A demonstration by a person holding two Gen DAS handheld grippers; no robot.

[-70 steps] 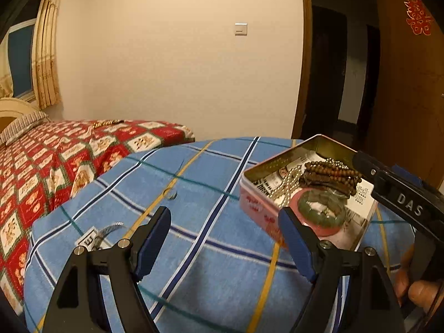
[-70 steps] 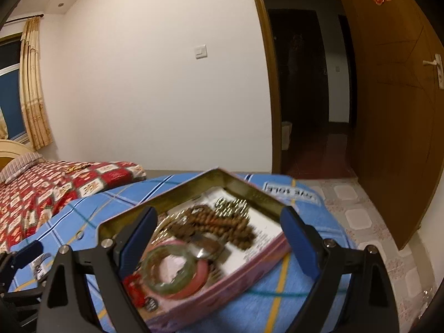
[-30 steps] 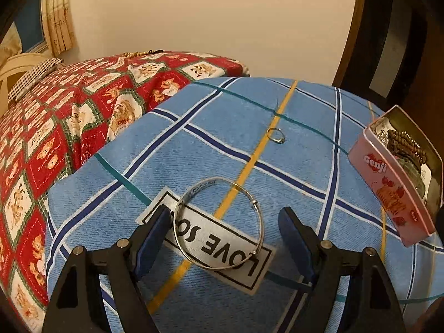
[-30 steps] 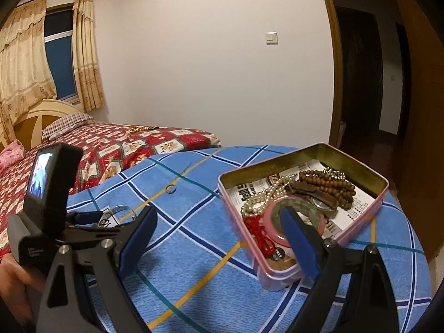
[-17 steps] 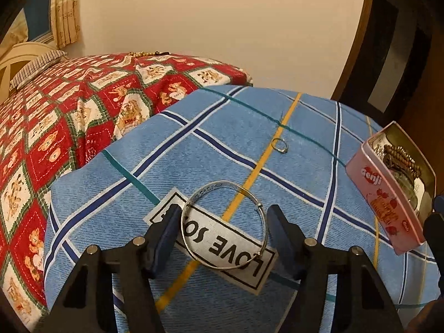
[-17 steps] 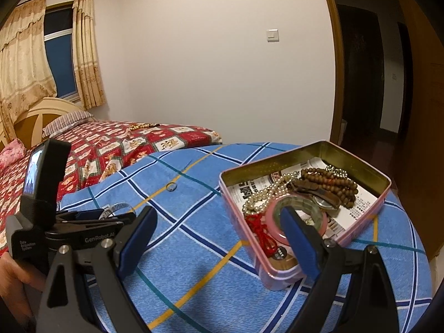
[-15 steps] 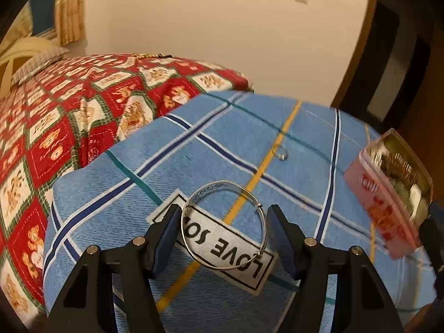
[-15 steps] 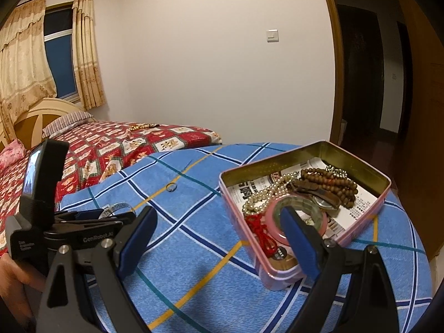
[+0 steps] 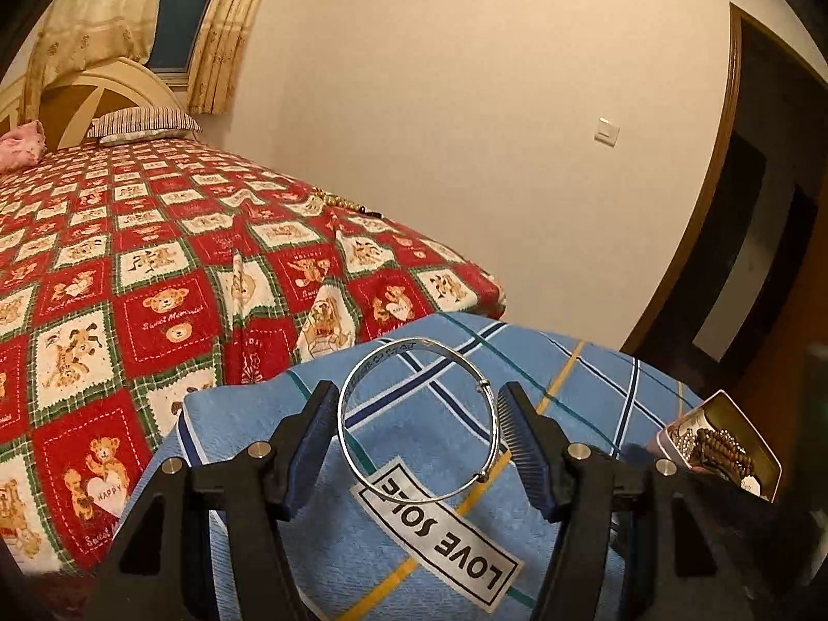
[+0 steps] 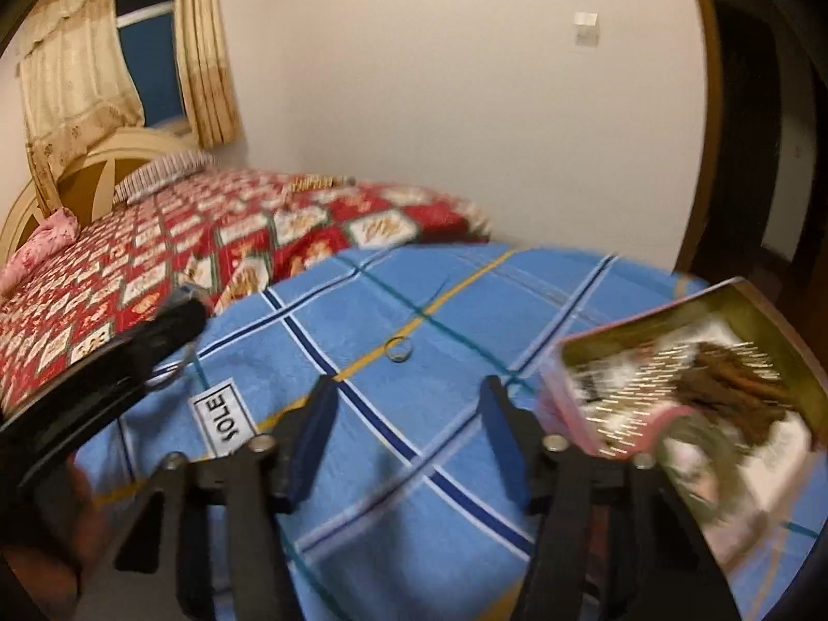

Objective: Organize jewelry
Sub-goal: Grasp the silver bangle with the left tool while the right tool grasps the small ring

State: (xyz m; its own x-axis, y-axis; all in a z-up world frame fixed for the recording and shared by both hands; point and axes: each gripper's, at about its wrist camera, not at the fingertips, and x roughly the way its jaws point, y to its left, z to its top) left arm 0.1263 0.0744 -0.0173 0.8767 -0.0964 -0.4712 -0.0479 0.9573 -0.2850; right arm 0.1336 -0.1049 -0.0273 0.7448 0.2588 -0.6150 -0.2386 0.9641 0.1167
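I am holding the silver bangle [image 9: 419,416] in my left claw [image 9: 414,440]. The two pads are pinching its sides, so the bangle is standing up off the blue checked cloth [image 9: 569,388] and I can carry it. The cloth is covering something I cannot see under; it could be a desk. The white label [image 9: 440,528] sewn on the cloth is lying just under the bangle.

I think I am lifting the bangle so I can take it to the pink tin [image 9: 724,440], which is sitting to the right of the bangle, well apart from it. Brown beads [image 9: 722,453] and other jewelry are already lying inside the tin.

To the left of the tin, a small ring [image 10: 399,349] is lying flat on the cloth, by the yellow stripe. I think it is waiting its turn.

My right claw [image 10: 409,414] is spread open and holding nothing. It is hanging over the cloth, between the ring and the tin, and this picture is blurry. It could get in the way of the bangle on its way to the tin.

Behind the cloth, the red bed [image 9: 155,259] is sitting, far from the tin.
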